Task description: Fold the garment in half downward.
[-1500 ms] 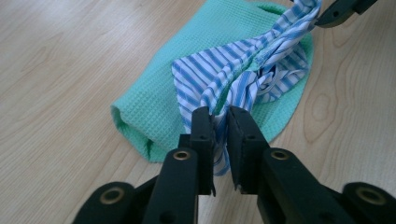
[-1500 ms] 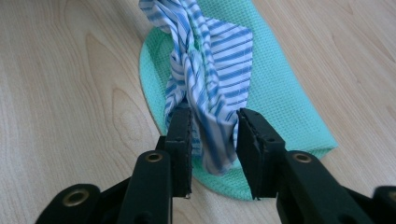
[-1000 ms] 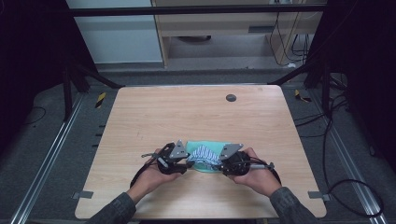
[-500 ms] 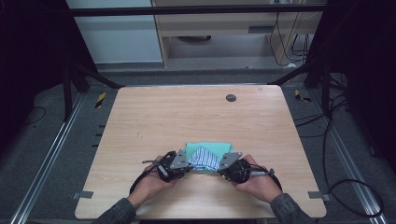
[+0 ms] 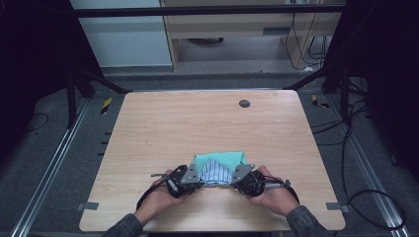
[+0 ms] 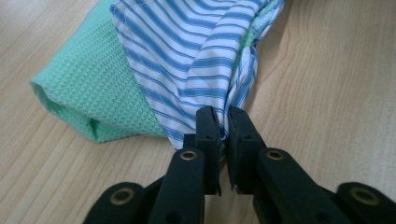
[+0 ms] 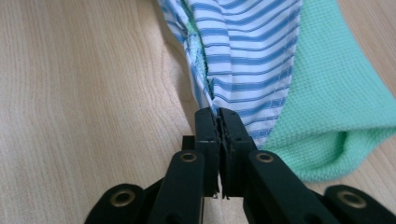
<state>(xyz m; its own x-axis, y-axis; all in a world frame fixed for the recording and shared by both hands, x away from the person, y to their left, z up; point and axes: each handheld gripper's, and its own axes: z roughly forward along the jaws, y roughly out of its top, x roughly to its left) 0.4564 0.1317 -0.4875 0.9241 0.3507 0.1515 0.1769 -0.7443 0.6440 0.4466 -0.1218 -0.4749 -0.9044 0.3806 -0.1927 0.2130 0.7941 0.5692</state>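
From the high view, the soft folded cloth, mint-green waffle weave outside with a blue-and-white striped lining (image 5: 216,168), lies near the six o'clock edge of the pale wooden worktop (image 5: 207,123). Its long axis runs from nine to three o'clock, strung between the two claws. The left claw (image 5: 196,179) holds the nine o'clock end and the right claw (image 5: 233,180) the three o'clock end, both equally near.

In the left gripper view, the left claw (image 6: 223,125) is pinched narrow on a gathered striped corner; the cloth (image 6: 187,56) fans away toward twelve o'clock, its green fold at ten.

In the right gripper view, the right claw (image 7: 218,122) is clamped tight on the striped edge; the cloth (image 7: 261,60) spreads toward one o'clock.
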